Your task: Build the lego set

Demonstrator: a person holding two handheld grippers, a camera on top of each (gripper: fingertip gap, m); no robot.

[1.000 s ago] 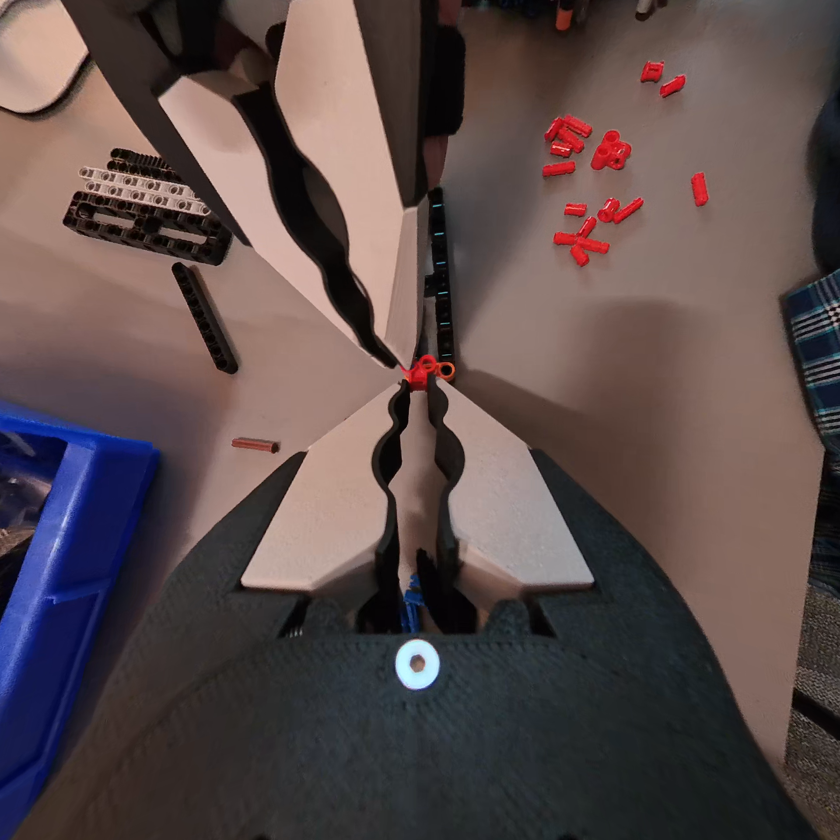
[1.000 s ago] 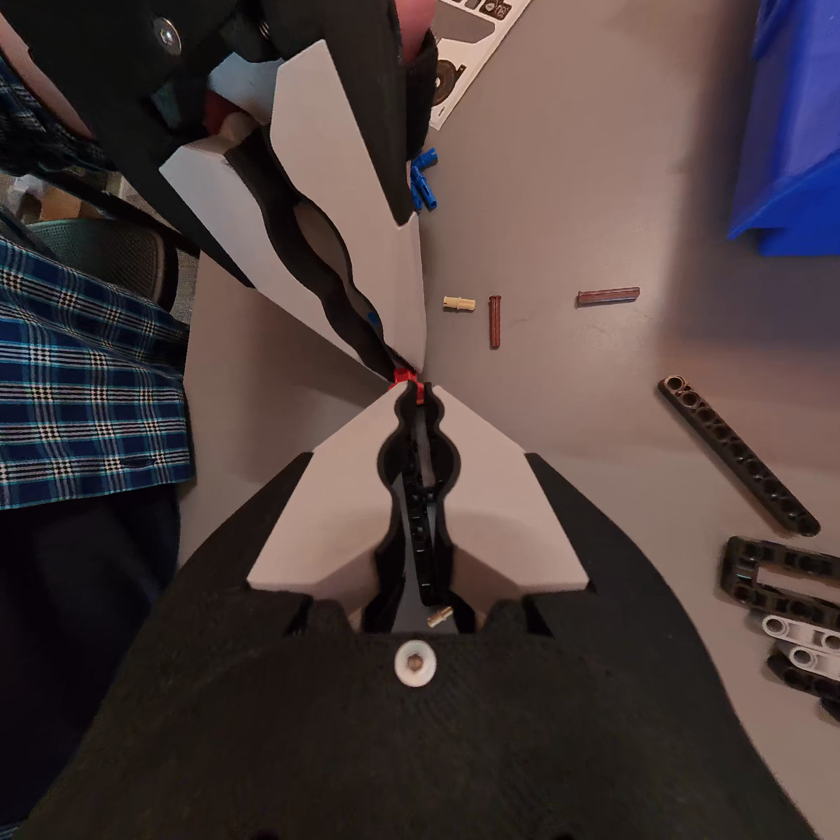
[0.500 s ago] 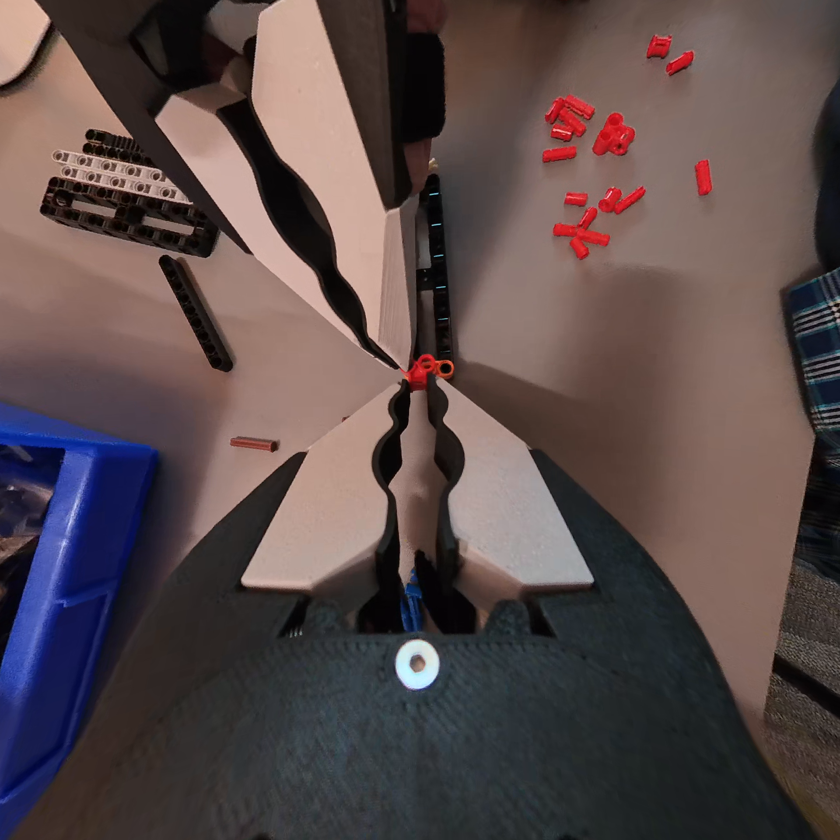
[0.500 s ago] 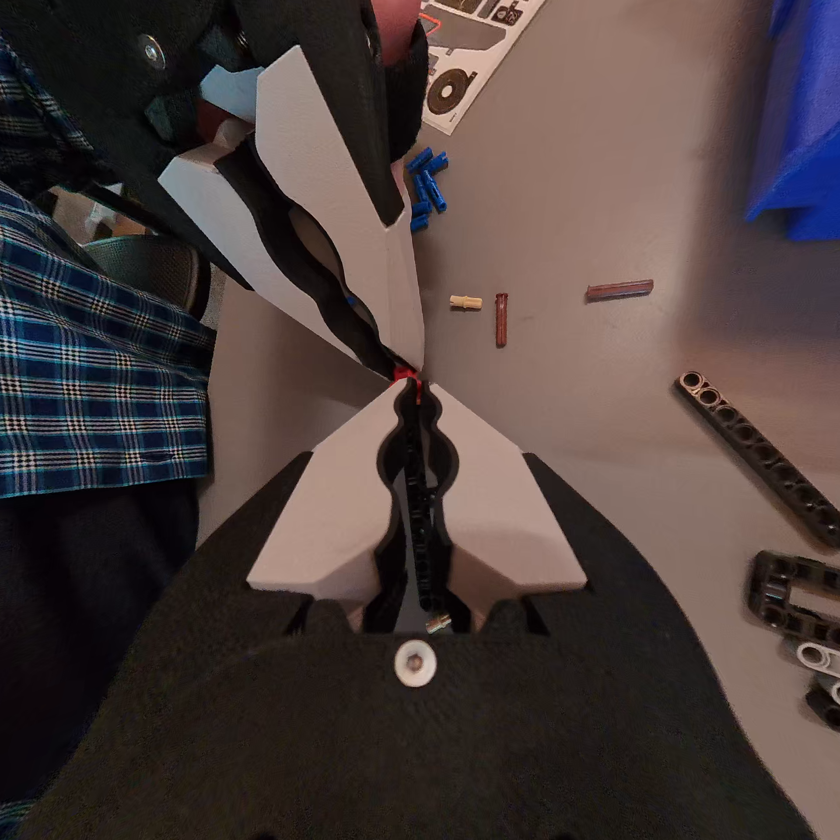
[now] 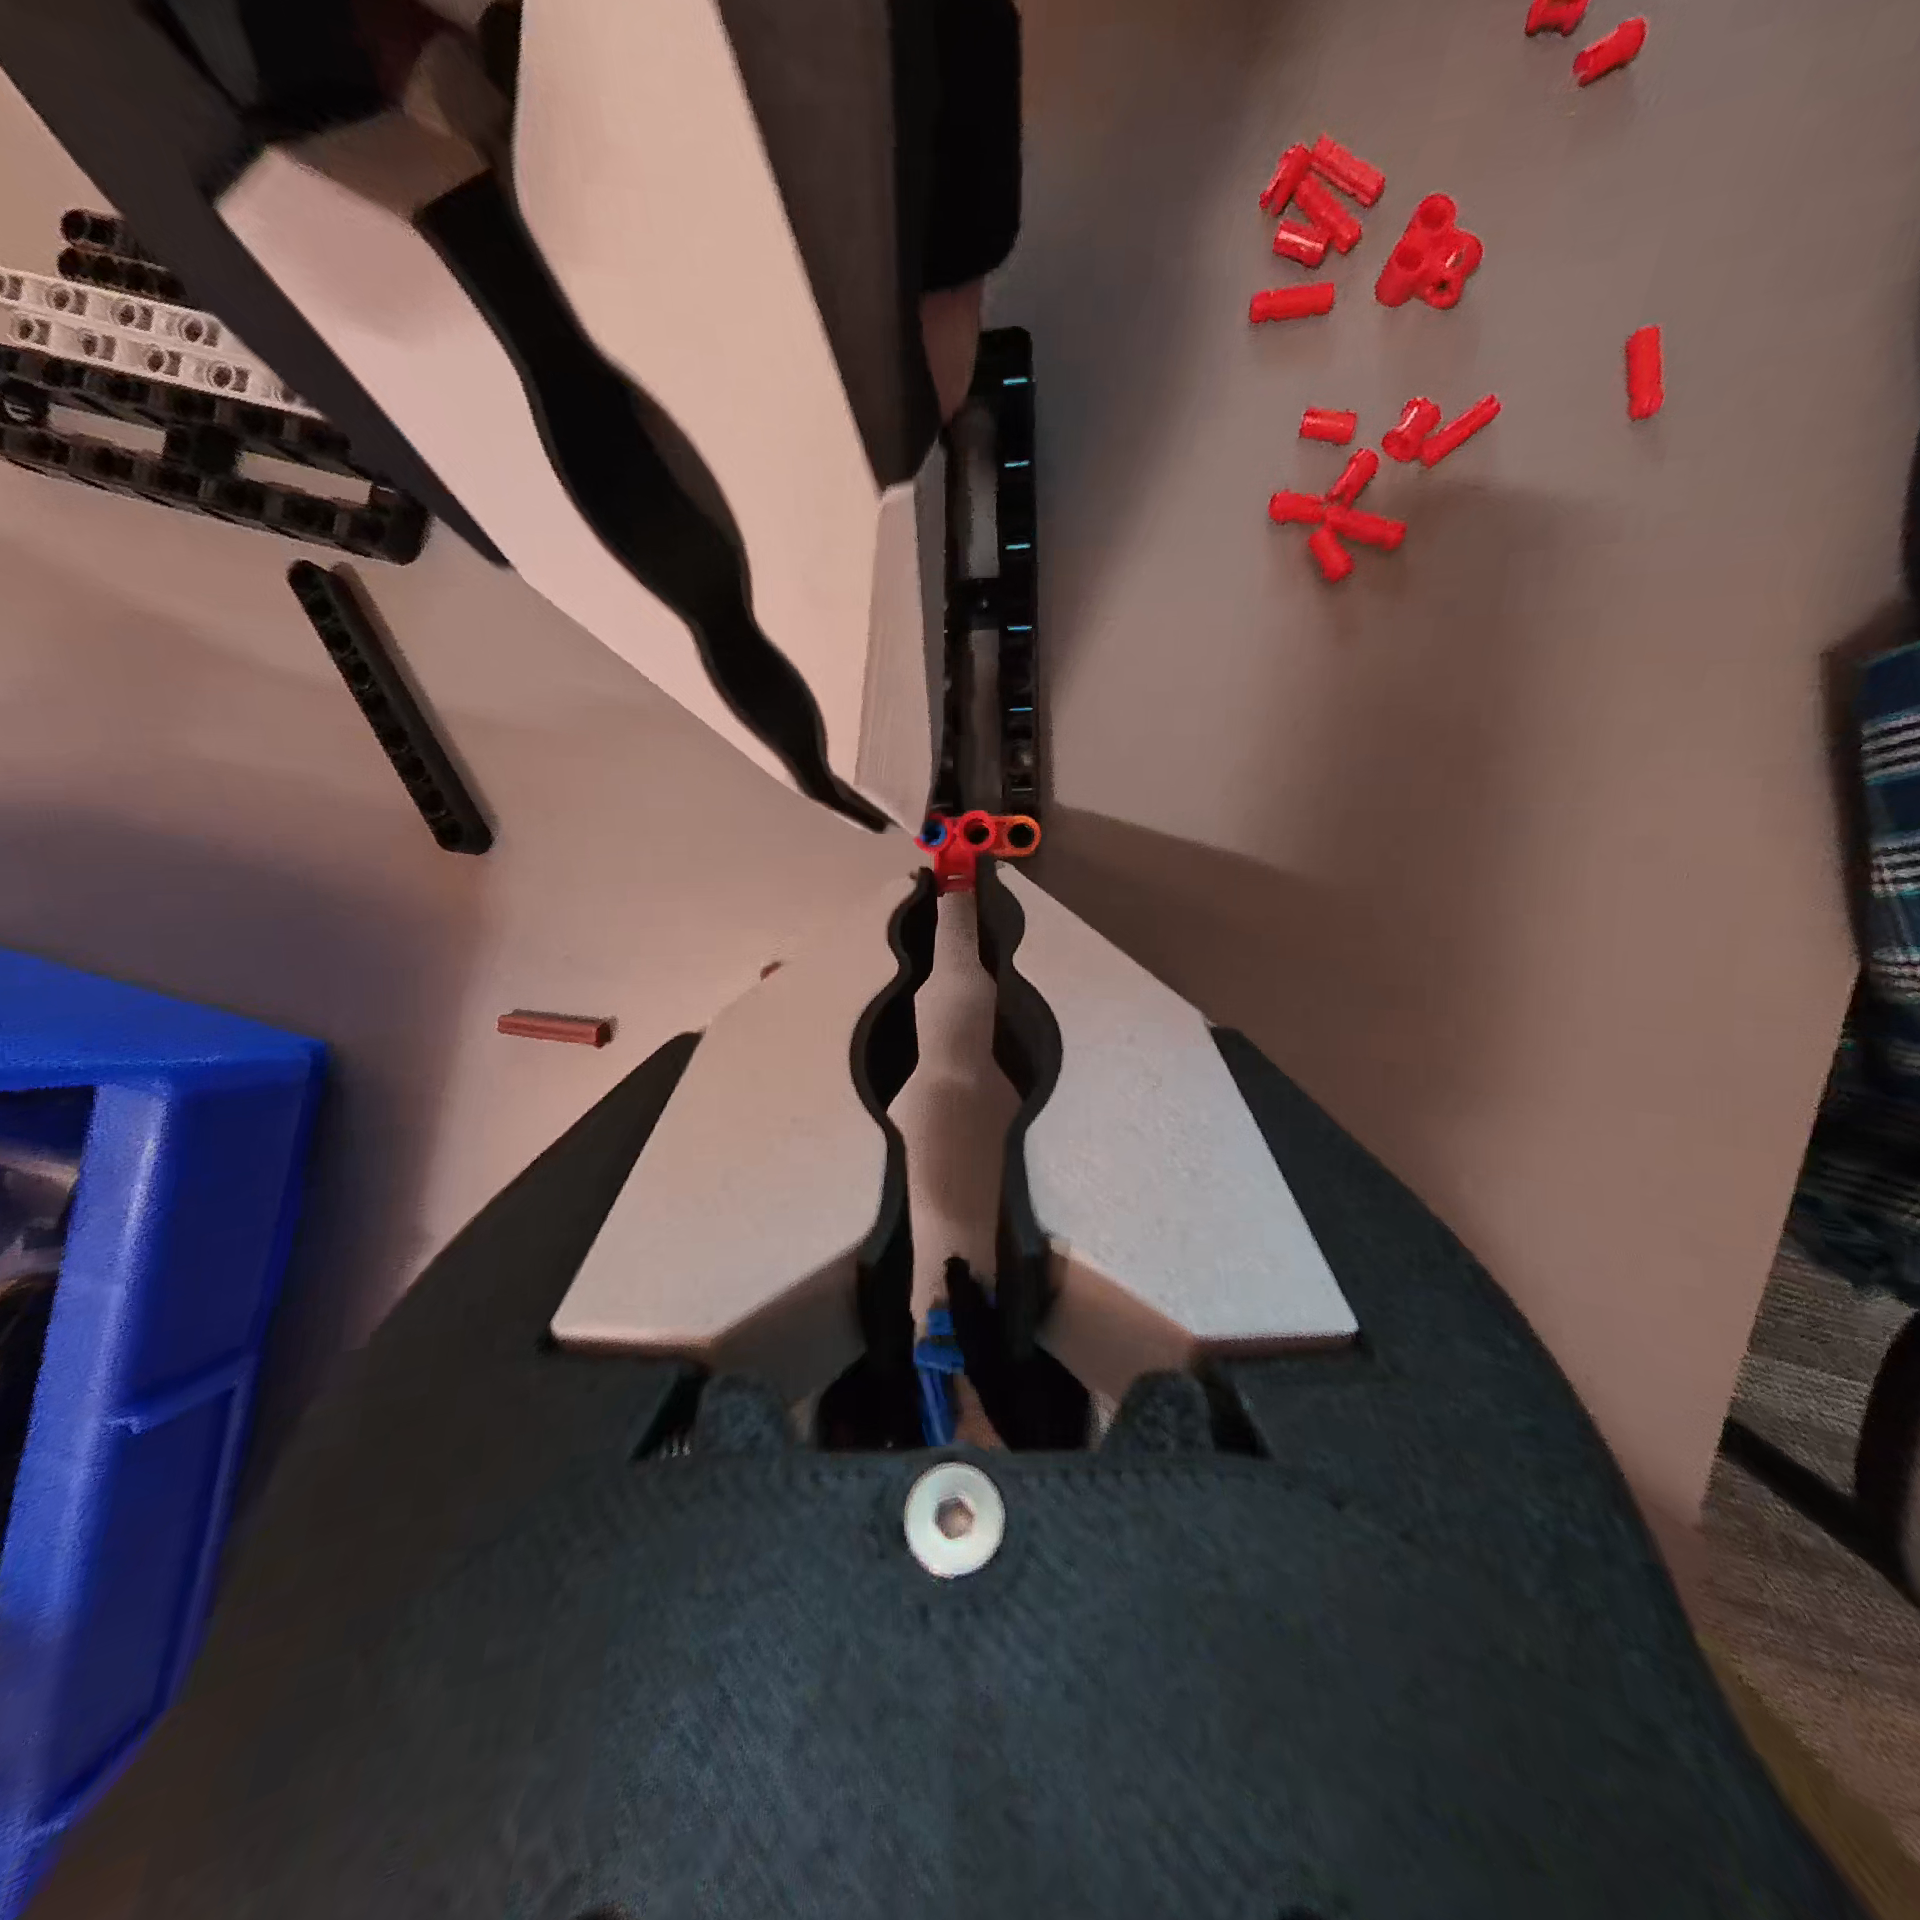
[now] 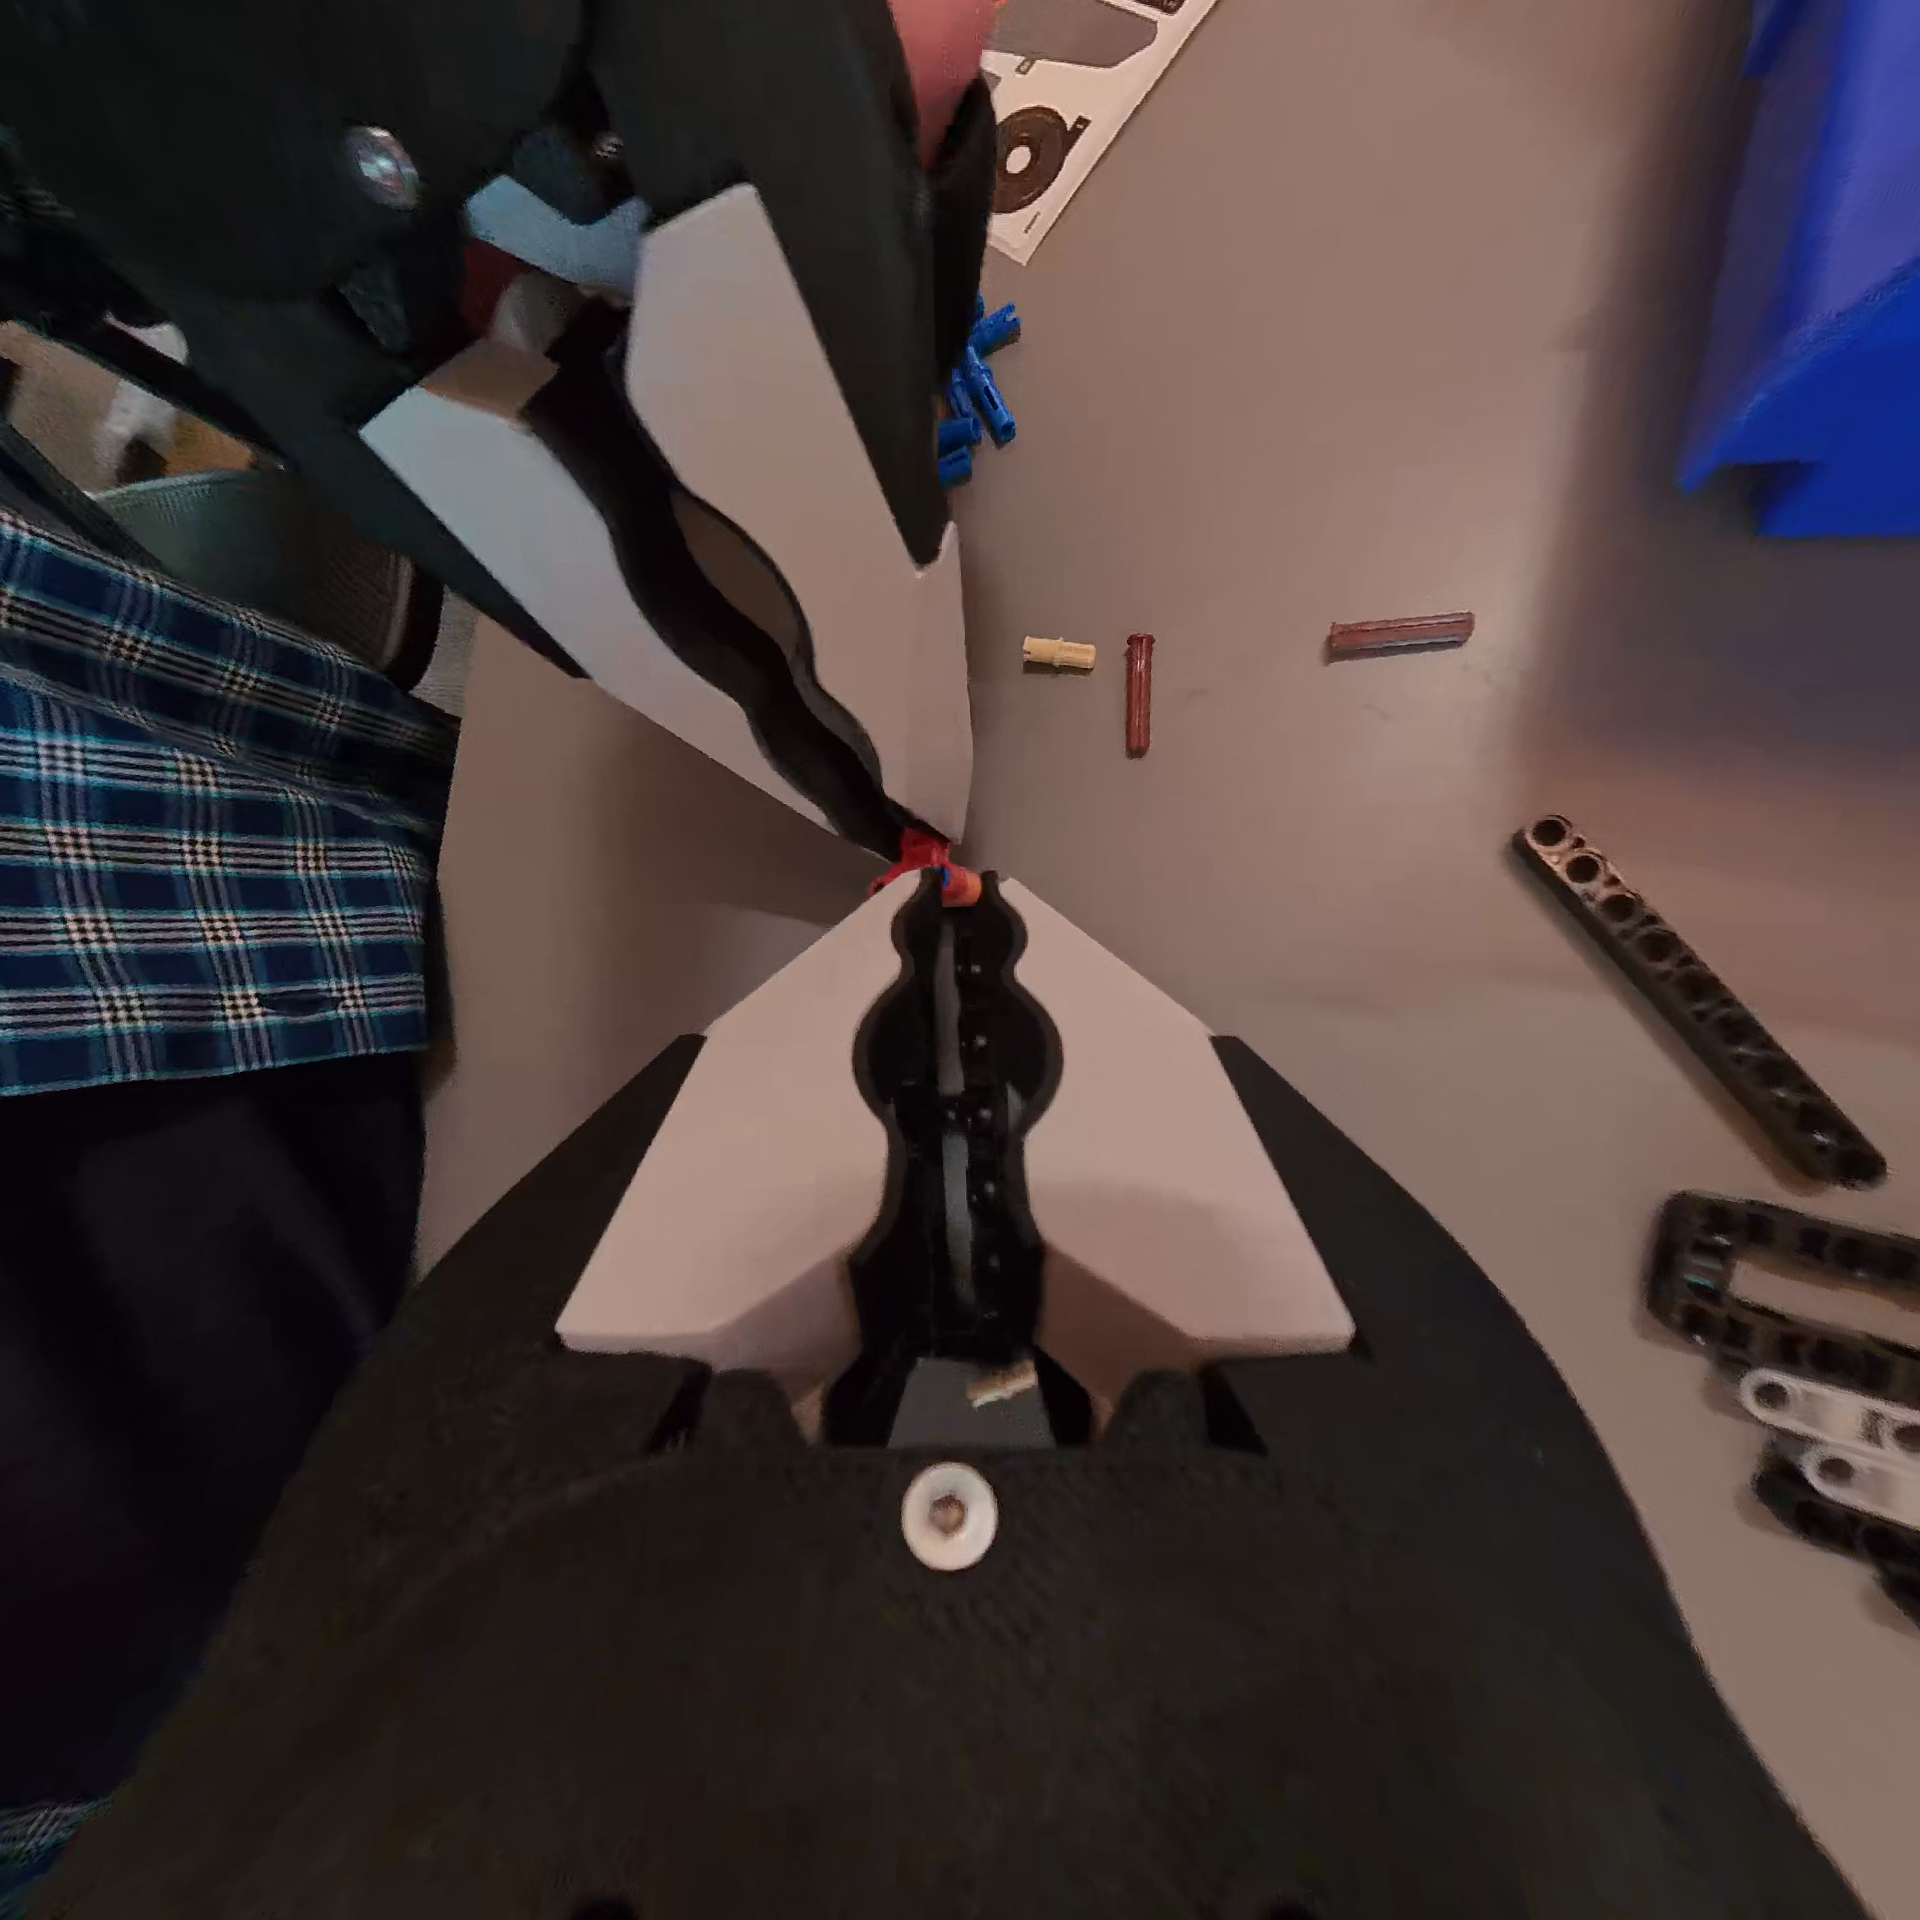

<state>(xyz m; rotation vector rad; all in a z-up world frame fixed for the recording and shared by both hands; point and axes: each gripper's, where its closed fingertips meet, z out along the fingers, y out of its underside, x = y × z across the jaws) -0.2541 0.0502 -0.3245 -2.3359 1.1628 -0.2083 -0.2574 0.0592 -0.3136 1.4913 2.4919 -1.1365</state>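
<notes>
My left gripper [image 5: 951, 894] is shut on a small red connector [image 5: 964, 857], held by its stem above the table. The connector's holed bar lies against the end of a black beam assembly [image 5: 992, 582], with a blue end and an orange end showing on either side. My right gripper [image 6: 951, 888] is shut on that black beam assembly [image 6: 971, 1091], which runs back between its fingers. The two grippers meet tip to tip. The right gripper [image 5: 894, 821] enters the left wrist view from the top, and the left gripper [image 6: 925, 831] enters the right wrist view from the upper left.
On the grey table lie loose red pieces [image 5: 1351, 364], a long black beam [image 6: 1694, 997], a black frame with white beams [image 6: 1787, 1309], two brown axles [image 6: 1400, 634], a tan pin [image 6: 1058, 652], blue pins [image 6: 977, 395] and an instruction sheet [image 6: 1081, 135]. A blue bin [image 5: 135, 1247] stands at the left. A person's plaid sleeve [image 6: 208, 810] is close. The grippers are tip to tip, or close to it.
The red connector has turned square against the end of the black beam, so its holes now face the left camera. Both grippers stay shut and tip to tip.
</notes>
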